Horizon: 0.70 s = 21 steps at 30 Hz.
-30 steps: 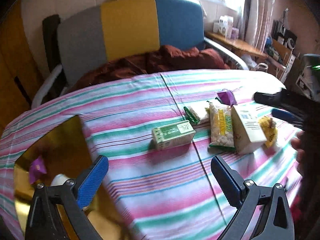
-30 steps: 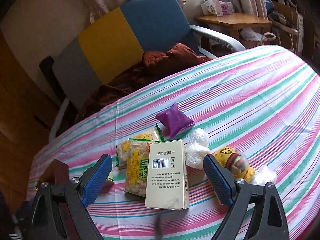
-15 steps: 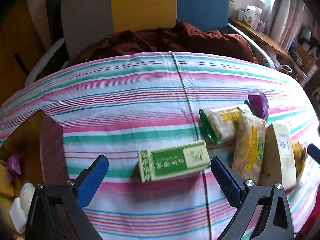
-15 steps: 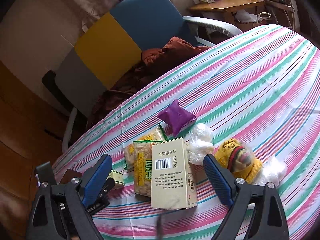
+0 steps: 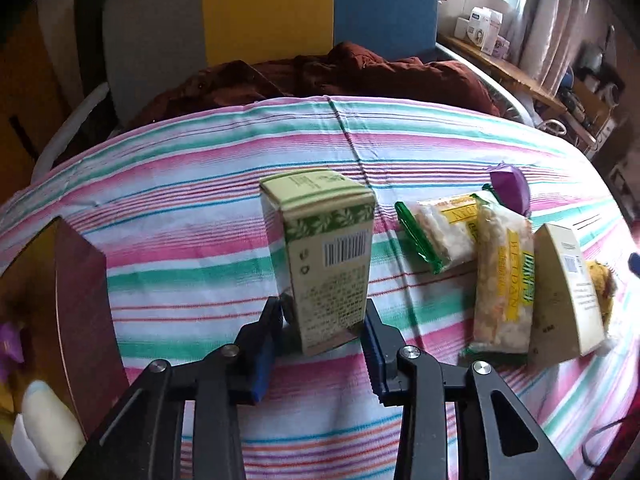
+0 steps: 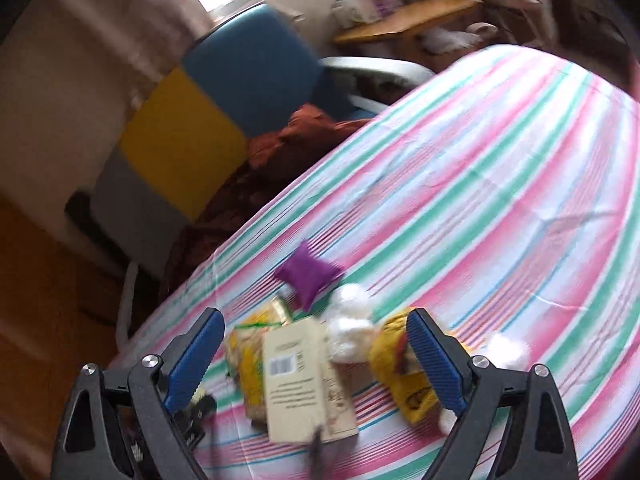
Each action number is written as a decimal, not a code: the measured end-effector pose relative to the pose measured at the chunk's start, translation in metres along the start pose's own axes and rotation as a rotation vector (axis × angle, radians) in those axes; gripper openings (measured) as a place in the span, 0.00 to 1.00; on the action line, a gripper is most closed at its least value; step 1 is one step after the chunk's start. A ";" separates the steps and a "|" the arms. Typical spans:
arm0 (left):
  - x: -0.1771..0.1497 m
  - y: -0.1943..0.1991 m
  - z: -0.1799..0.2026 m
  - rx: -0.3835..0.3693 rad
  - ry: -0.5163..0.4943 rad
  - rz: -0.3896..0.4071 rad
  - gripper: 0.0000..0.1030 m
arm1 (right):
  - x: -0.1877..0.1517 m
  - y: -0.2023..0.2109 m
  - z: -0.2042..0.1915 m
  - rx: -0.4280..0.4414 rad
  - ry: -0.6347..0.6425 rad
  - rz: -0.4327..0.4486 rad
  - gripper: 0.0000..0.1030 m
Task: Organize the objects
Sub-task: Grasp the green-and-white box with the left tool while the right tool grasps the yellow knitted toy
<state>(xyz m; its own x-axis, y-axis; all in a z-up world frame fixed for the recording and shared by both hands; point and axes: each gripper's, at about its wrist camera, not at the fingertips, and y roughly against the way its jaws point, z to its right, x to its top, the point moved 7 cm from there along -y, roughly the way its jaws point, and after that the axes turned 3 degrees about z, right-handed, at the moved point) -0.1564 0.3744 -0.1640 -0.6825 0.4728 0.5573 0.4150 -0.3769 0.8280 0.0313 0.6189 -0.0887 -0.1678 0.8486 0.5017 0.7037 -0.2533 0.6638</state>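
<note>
My left gripper (image 5: 322,320) is shut on the green and cream carton (image 5: 326,256), held on end and tilted above the striped tablecloth (image 5: 200,216). To its right lie two snack packets (image 5: 502,276), a purple pouch (image 5: 510,190) and a tall cream box (image 5: 568,292). My right gripper (image 6: 314,354) is open and empty, hovering over the cream box (image 6: 304,380), the snack packets (image 6: 250,364), a yellow packet (image 6: 404,380), a white wrapped lump (image 6: 350,328) and the purple pouch (image 6: 308,274).
A dark brown storage box (image 5: 78,300) stands at the table's left with a purple item (image 5: 8,344) and a white bottle (image 5: 44,420) inside. A grey, yellow and blue chair (image 5: 264,12) with a brown blanket (image 5: 332,76) is behind the table. A wooden side table (image 6: 404,16) stands far right.
My left gripper has closed on the green carton and lifted it on end off the cloth. My right gripper has moved lower and closer over the pile, still open.
</note>
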 end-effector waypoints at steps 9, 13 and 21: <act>-0.023 0.041 0.021 -0.106 -0.044 0.050 0.38 | 0.004 -0.006 0.031 -0.054 -0.111 -0.022 0.91; -0.033 0.064 0.026 -0.136 -0.061 0.074 0.38 | -0.007 -0.014 0.038 -0.158 -0.067 -0.084 0.92; -0.053 0.105 0.028 -0.223 -0.055 0.100 0.38 | -0.038 -0.046 0.045 -0.388 0.130 -0.242 0.75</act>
<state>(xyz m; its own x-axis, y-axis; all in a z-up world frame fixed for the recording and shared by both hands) -0.0597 0.3316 -0.1051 -0.6086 0.4648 0.6431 0.3313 -0.5876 0.7382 0.0366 0.6188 -0.1630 -0.3974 0.8458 0.3559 0.3277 -0.2315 0.9160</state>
